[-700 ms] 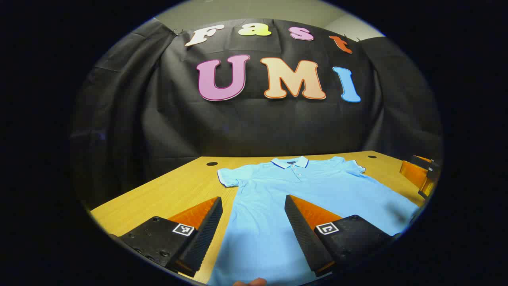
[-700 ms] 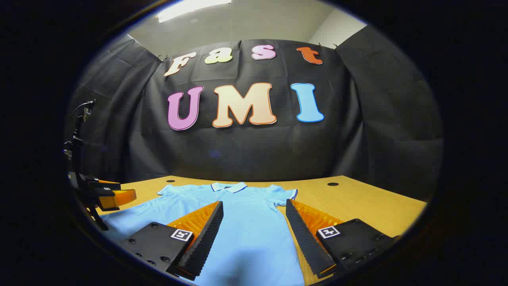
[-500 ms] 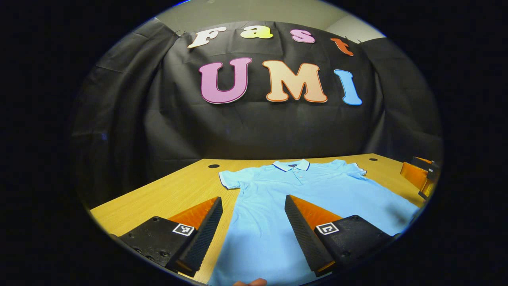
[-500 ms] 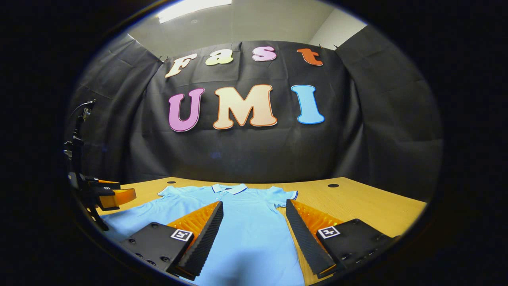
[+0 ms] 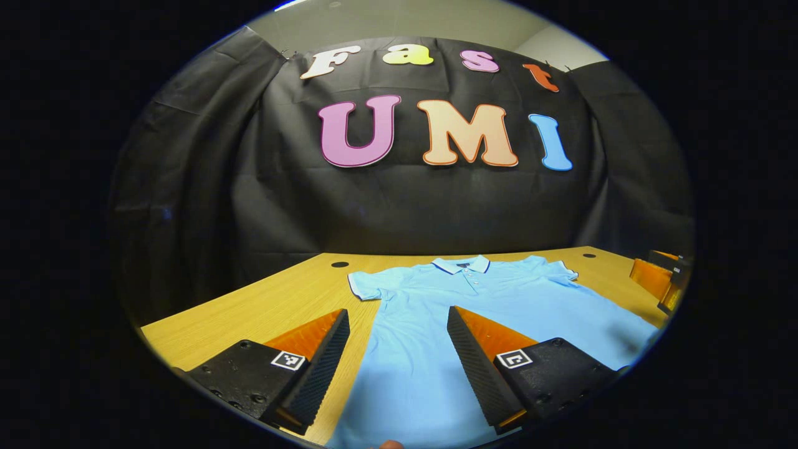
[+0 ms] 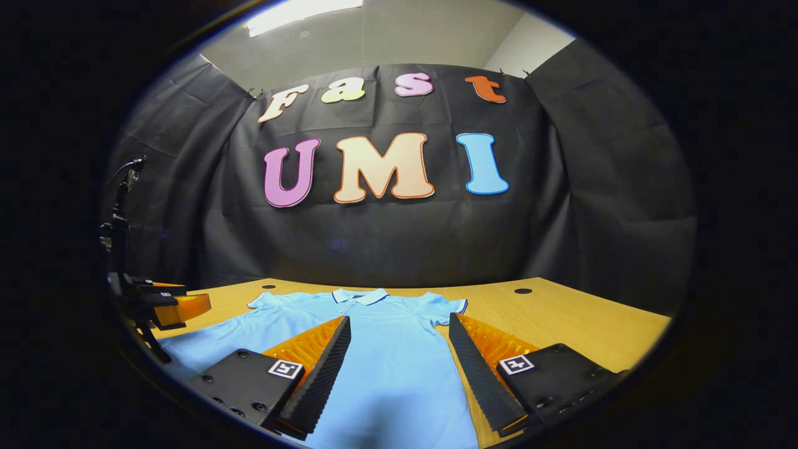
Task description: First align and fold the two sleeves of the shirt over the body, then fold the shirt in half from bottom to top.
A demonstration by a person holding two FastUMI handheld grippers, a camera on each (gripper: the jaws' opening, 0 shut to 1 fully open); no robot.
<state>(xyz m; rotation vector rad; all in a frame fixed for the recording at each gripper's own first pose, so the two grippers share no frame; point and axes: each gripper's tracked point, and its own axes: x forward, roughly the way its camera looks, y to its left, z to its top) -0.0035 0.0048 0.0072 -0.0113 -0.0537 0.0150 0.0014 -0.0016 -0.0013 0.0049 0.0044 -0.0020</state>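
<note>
So the light blue polo shirt (image 5: 474,305) is lying flat and face up on the wooden table (image 5: 262,312), collar (image 5: 461,264) at the far side toward the black cloth wall, hem toward the near edge. Both short sleeves are spread out to the sides, not folded in at all: in the left gripper view one sleeve (image 5: 365,285) sticks out on the left and the other sleeve (image 5: 558,269) on the right, each with a thin dark trim at the cuff. The left gripper (image 5: 398,321) hovers low over the near part of the shirt with its fingers wide apart and nothing between them; one finger sits over bare table just beside the shirt's edge, the other over the fabric. I can't tell if either finger actually touches anything. The right gripper (image 6: 399,327) is the same deal in the right gripper view: fingers spread wide, shirt body showing in the gap, gripping nothing. Over at the left edge of that view you can see the other gripper off to the side, near the shirt's edge. The table also has a couple of small dark round holes (image 6: 522,290) near the back.
</note>
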